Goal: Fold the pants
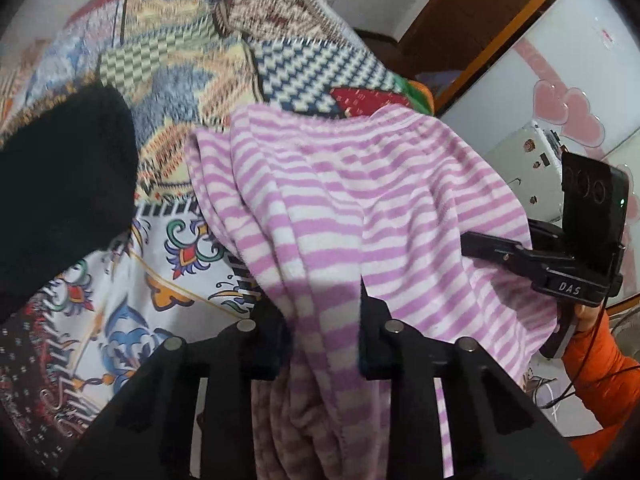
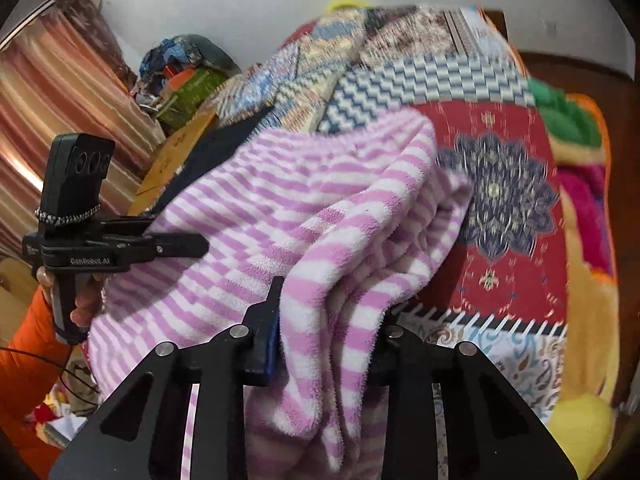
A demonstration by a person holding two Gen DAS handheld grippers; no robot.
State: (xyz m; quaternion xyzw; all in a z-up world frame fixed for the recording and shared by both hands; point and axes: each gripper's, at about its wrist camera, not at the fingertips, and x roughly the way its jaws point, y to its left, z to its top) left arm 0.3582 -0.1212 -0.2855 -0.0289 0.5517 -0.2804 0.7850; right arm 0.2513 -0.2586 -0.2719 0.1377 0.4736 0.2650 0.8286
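Observation:
The pants (image 1: 352, 208) are fluffy, with pink and white stripes, and hang bunched between both grippers above a patterned bed. My left gripper (image 1: 324, 320) is shut on a thick fold of the pants at the bottom of the left wrist view. My right gripper (image 2: 332, 320) is shut on another bunched fold of the pants (image 2: 320, 216). The right gripper also shows in the left wrist view (image 1: 472, 244), clamped on the cloth's right edge. The left gripper shows in the right wrist view (image 2: 200, 246) at the cloth's left edge.
A patchwork blanket (image 1: 192, 52) covers the bed behind the pants. A black garment (image 1: 60, 184) lies on the bed at left. A white sewing machine (image 1: 528, 168) stands at right. A curtain (image 2: 52, 104) and piled clutter (image 2: 184, 76) lie beyond the bed.

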